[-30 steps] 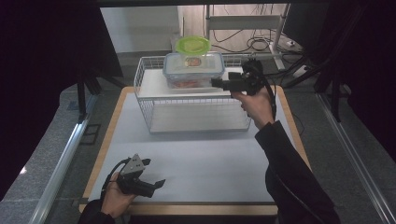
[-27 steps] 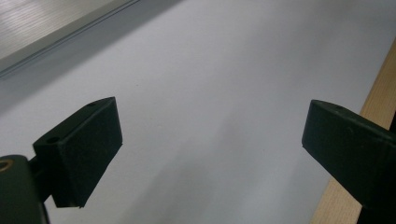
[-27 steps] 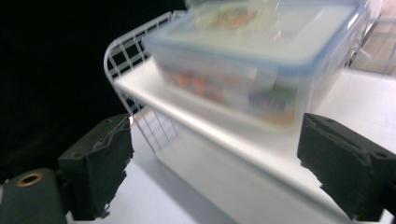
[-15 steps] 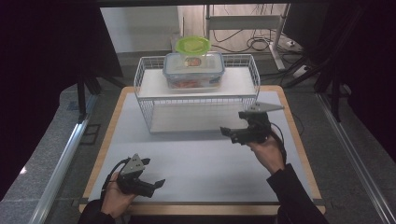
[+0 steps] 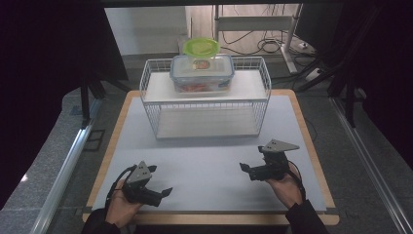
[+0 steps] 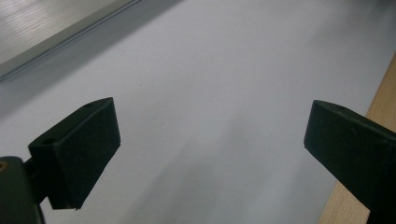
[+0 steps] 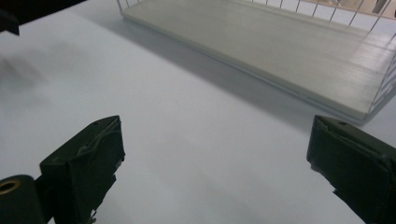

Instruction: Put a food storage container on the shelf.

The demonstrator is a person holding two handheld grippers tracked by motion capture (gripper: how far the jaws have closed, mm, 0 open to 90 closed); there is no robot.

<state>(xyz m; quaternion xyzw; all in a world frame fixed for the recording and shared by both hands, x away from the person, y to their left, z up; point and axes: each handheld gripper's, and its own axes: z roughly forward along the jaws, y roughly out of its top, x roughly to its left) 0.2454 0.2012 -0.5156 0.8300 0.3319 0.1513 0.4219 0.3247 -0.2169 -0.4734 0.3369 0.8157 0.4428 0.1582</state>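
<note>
Right gripper (image 5: 249,170) is sitting low over the white mat (image 5: 204,161) at lower right of the high view, having come down from the top tier of the white wire rack (image 5: 204,105) where it was a second ago beside the clear lidded container (image 5: 201,73); its jaws have just been opening and nothing is lying between them. In the right gripper view (image 7: 212,158) the two black pads are standing wide apart over bare mat, with the rack's pale lower shelf (image 7: 261,42) running across the upper right of the frame. Left gripper (image 5: 163,192) is resting at lower left of the high view in the same spot as before, held in the person's left hand (image 5: 122,209), jaws pointing toward frame centre. In the left gripper view (image 6: 210,135) its pads are also standing wide with only mat between them, and the wooden table edge (image 6: 383,98) is showing at the right border. Clear container is sitting on the rack's upper shelf at top centre of the high view, well apart from both grippers, with something red-orange inside, too small to tell what. Green round lid (image 5: 200,47) is showing just behind and above it; cannot tell whether the two are touching. Person's right hand (image 5: 285,187) is gripping the right tool near the mat's lower right corner.
</note>
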